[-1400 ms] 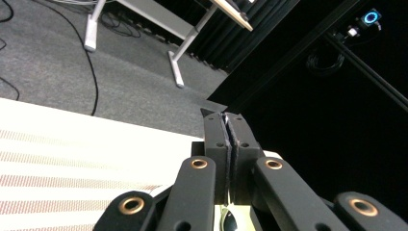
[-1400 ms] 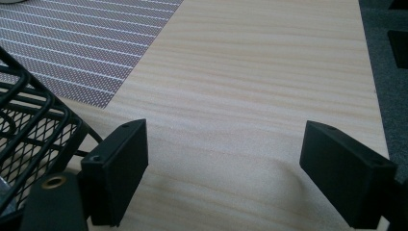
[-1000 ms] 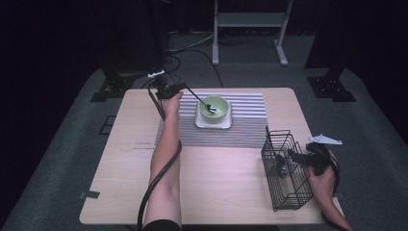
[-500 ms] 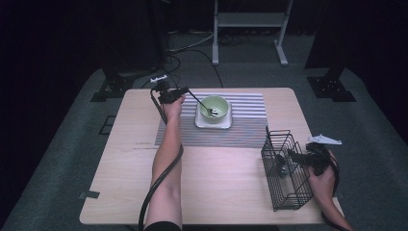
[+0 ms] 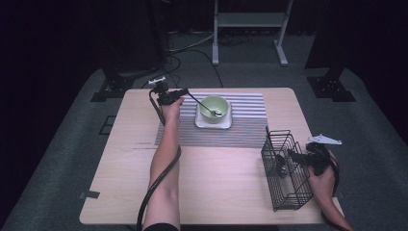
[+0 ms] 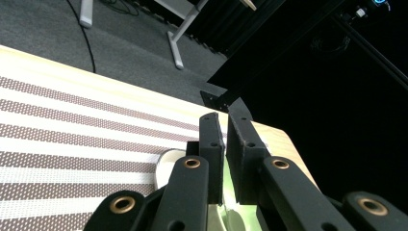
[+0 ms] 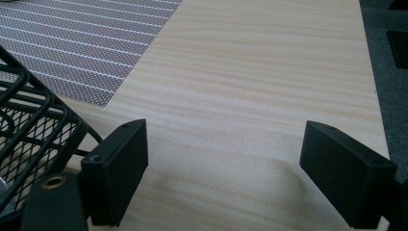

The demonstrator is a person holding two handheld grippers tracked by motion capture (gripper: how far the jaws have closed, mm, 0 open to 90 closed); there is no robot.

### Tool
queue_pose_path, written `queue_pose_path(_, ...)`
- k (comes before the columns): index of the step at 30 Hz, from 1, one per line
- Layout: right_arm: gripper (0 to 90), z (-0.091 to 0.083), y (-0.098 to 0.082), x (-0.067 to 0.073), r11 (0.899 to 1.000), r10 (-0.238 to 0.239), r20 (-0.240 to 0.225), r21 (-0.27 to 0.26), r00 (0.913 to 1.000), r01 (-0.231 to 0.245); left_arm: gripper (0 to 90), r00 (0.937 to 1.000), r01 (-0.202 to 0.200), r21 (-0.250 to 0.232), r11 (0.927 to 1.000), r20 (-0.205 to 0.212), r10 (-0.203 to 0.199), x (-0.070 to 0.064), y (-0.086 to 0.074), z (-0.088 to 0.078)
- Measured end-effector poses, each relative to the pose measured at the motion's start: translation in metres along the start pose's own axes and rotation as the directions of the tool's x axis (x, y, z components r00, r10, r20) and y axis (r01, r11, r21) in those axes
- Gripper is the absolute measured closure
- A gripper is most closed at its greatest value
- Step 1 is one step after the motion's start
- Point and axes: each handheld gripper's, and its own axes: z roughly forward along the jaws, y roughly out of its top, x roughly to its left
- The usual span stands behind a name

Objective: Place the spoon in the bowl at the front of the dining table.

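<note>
1. Presently, your left gripper (image 5: 180,92) is clenched on the spoon (image 5: 202,105) handle; its bowl end rests in the green bowl (image 5: 214,106) on the white dish (image 5: 213,120).
2. Spoon's long axis: slanting from your jaws down-right into the bowl.
3. Your right gripper (image 7: 223,166), jaws released and holding nothing, sits beside the wire basket (image 5: 284,168), well apart from the spoon.

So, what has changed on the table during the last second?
Almost nothing. The left gripper shifted only slightly, still closed on the handle of the metal spoon, whose head lies in the pale green bowl. The right gripper stayed open beside the black wire basket.
</note>
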Motion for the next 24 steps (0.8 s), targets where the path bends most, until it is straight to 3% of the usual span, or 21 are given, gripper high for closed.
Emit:
queue_pose_path(12,16.1,0.000,0.000,-0.001,1.000,0.008,-0.004,0.001,1.0000,-0.008,79.3,0.9998,0.009,0.016,0.9998,0.016,-0.009,0.006,-0.003,-0.004)
queue_pose_path(24,16.1,0.000,0.000,0.000,1.000,0.006,-0.004,0.003,1.0000,-0.006,71.0,0.9986,-0.028,0.040,0.9988,0.047,0.027,0.008,-0.008,-0.014)
